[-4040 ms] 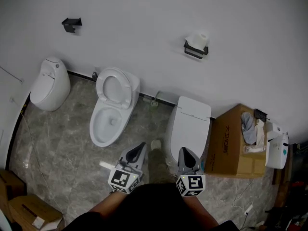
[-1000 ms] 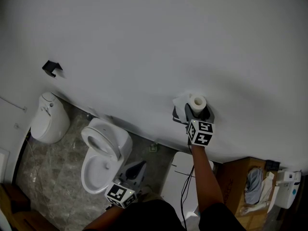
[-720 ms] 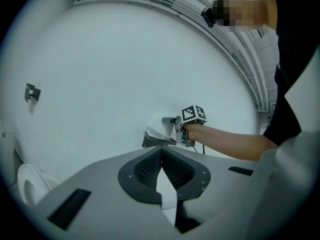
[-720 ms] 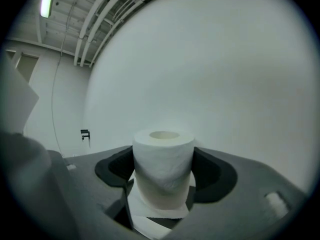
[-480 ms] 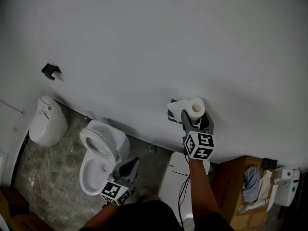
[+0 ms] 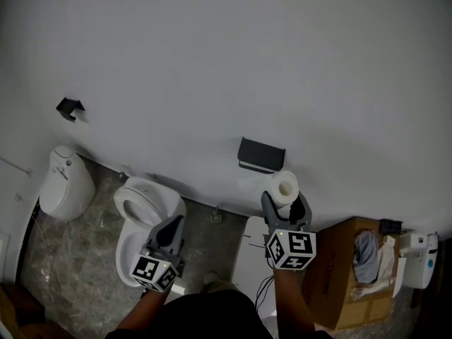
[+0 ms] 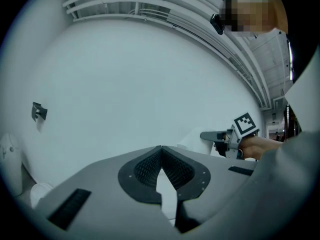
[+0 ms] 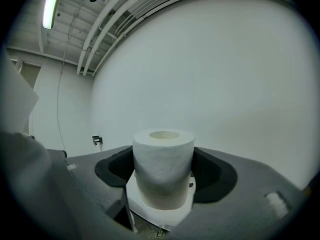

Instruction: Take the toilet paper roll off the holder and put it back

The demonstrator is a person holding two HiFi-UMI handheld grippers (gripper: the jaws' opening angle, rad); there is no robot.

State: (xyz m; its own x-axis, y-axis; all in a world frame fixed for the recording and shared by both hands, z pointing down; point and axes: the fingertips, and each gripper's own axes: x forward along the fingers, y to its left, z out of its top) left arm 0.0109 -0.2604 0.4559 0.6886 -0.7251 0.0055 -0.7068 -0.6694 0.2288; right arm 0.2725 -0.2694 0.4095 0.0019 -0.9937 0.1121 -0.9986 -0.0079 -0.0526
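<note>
Where toilet paper roll point(image 6: 285, 186) sat on holder point(image 6: 261, 154) half second ago, right tongs point(image 6: 285, 205) now clamp it upright, pulled clear, just near of black holder. Left tongs point(image 6: 174, 224) pressed together, nothing between, higher than before, by toilet point(image 6: 141, 202) at left.

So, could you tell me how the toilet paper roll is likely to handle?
The toilet paper roll looks soft and probably light; the right gripper, shut on it, could dent it if squeezed. Round-sided, it would likely roll if laid sideways.
</note>
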